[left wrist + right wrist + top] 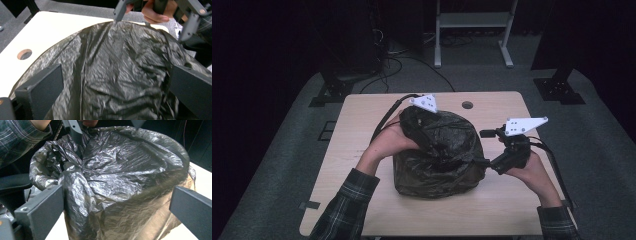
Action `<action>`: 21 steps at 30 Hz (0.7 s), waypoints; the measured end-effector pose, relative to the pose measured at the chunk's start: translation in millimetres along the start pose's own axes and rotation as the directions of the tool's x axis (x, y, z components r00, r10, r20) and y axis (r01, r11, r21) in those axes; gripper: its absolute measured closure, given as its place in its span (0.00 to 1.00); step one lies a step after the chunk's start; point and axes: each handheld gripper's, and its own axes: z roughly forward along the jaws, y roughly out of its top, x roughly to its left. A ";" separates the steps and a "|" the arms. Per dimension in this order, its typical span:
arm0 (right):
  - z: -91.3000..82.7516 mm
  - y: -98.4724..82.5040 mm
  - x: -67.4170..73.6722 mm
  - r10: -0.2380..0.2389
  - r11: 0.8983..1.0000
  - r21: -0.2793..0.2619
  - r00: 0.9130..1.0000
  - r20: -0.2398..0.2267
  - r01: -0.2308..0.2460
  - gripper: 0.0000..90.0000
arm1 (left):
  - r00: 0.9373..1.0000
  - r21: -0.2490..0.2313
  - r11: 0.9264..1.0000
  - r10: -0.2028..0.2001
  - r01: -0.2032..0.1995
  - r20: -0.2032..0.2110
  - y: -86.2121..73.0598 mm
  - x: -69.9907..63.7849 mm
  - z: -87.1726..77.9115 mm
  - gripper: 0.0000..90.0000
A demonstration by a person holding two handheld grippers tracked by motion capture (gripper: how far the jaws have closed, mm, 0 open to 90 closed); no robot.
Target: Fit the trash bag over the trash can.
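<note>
Black plastic bag handled by two hand-held grippers at a table.

High view: the bag sat mid-table, left gripper at its far top, right gripper beside it. Left gripper view: jaws stood wide over the plastic. Right gripper view: jaws stood wide apart, flanking the bag, clamping nothing.

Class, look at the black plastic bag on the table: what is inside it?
The black plastic bag bulges over a rounded, bin-like shape, and its crumpled film covers everything, so what is inside cannot be seen. Only the table shows beneath it.
</note>
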 end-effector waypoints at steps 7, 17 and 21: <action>2.1 -0.7 0.5 -0.004 1.000 0.004 1.000 -0.005 0.004 0.00 | 0.999 0.042 0.999 -0.021 0.022 -0.028 5.1 3.7 23.2 0.00; 2.2 -0.8 1.4 -0.006 1.000 0.006 1.000 -0.005 0.007 0.00 | 0.996 0.132 0.990 -0.031 0.041 -0.078 0.3 15.8 52.6 0.00; 3.1 -1.1 1.6 -0.006 1.000 0.010 1.000 -0.006 0.006 0.00 | 0.995 0.153 0.987 -0.037 0.050 -0.090 -1.5 17.6 61.4 0.00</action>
